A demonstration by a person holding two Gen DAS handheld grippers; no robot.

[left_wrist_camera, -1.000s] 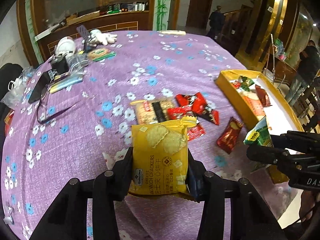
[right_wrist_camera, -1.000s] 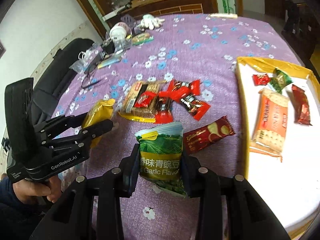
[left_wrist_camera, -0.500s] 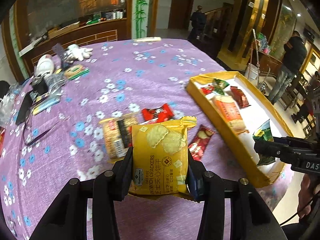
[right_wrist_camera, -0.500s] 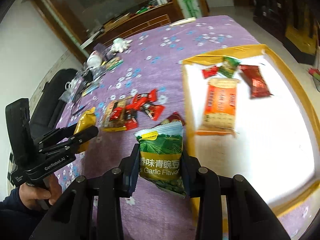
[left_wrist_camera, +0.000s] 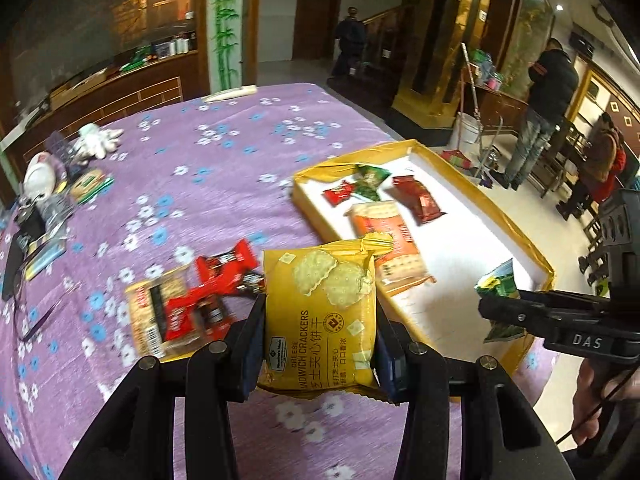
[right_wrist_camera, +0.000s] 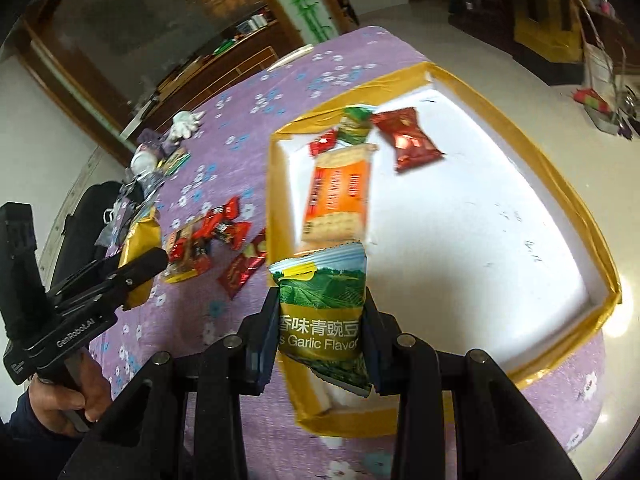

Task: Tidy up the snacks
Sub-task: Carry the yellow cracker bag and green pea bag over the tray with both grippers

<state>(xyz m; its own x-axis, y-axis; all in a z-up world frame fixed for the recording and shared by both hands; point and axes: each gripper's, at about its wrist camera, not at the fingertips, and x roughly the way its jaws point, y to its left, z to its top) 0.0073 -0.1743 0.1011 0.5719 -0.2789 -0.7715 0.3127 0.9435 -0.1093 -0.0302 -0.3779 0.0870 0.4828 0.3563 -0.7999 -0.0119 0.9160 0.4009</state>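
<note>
My left gripper [left_wrist_camera: 318, 344] is shut on a yellow cheese cracker packet [left_wrist_camera: 320, 312], held upright above the purple cloth just left of the yellow-rimmed white tray [left_wrist_camera: 308, 208]. My right gripper [right_wrist_camera: 320, 332] is shut on a green garlic pea packet [right_wrist_camera: 322, 304], over the tray's near left corner [right_wrist_camera: 276, 200]. In the tray lie an orange cracker pack [right_wrist_camera: 336, 196], a dark red packet [right_wrist_camera: 412, 144], a small red one [right_wrist_camera: 322, 146] and a green one [right_wrist_camera: 354, 124]. Loose red wrappers [left_wrist_camera: 216, 280] and a cracker pack [left_wrist_camera: 148, 316] lie left of the tray.
A cup [left_wrist_camera: 38, 168], white gloves [left_wrist_camera: 96, 140], a phone and glasses crowd the table's far left. A red chip packet [right_wrist_camera: 244, 268] lies beside the tray. People [left_wrist_camera: 548, 92] stand beyond the table's right edge. A hand [right_wrist_camera: 60, 396] holds the left gripper.
Both grippers have swung toward the tray, each keeping its packet. The tray now fills far more of both views, and the right gripper has come from the cloth to over the tray's corner.
</note>
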